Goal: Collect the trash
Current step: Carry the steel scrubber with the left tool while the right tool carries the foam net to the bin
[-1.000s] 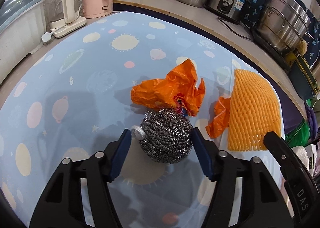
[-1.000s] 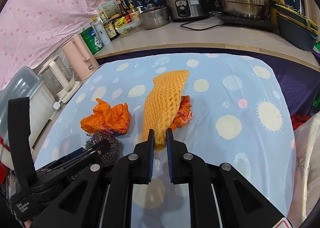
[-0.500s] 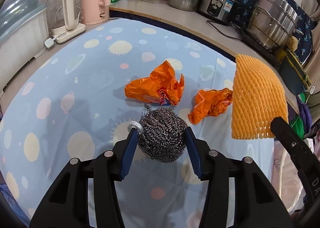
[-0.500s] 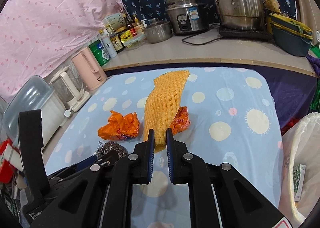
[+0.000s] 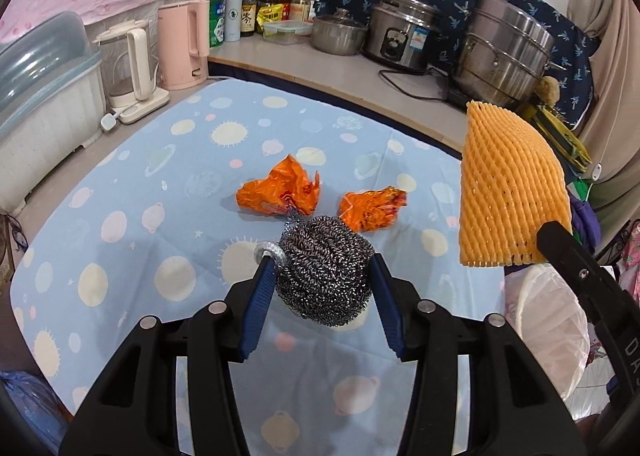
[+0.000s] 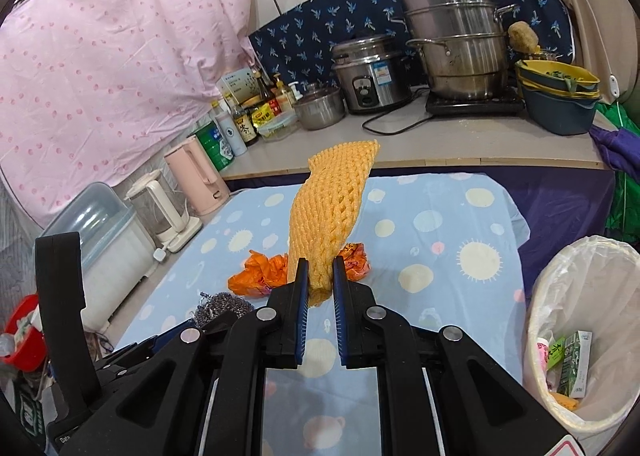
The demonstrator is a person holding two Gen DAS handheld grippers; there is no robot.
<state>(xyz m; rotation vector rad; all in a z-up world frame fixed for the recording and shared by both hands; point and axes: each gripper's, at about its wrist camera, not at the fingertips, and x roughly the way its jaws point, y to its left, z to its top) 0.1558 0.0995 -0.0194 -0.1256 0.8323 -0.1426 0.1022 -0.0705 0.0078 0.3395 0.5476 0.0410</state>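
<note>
The left gripper (image 5: pixel 324 280) squeezed a shiny steel scrubber ball (image 5: pixel 325 270) between its blue pads, up off the table. The right gripper (image 6: pixel 320 284) was pinched nearly shut on the bottom end of a yellow foam net (image 6: pixel 332 208), which stuck up and away from it.

Near on the right stood a bin with a white bag (image 6: pixel 580 276), with some trash already in it.

A bit farther, on the blue spotty cloth (image 5: pixel 160 184), two crumpled orange wrappers (image 5: pixel 280 192) (image 5: pixel 372 206) lay close together, not yet picked up.

Far back sat kettles, bottles and big metal pots (image 6: pixel 456 40).

The net was floppy and held only by its end. It could slip out or catch on the bin rim. The springy ball could pop loose if the squeeze got weak, and roll off the table.
</note>
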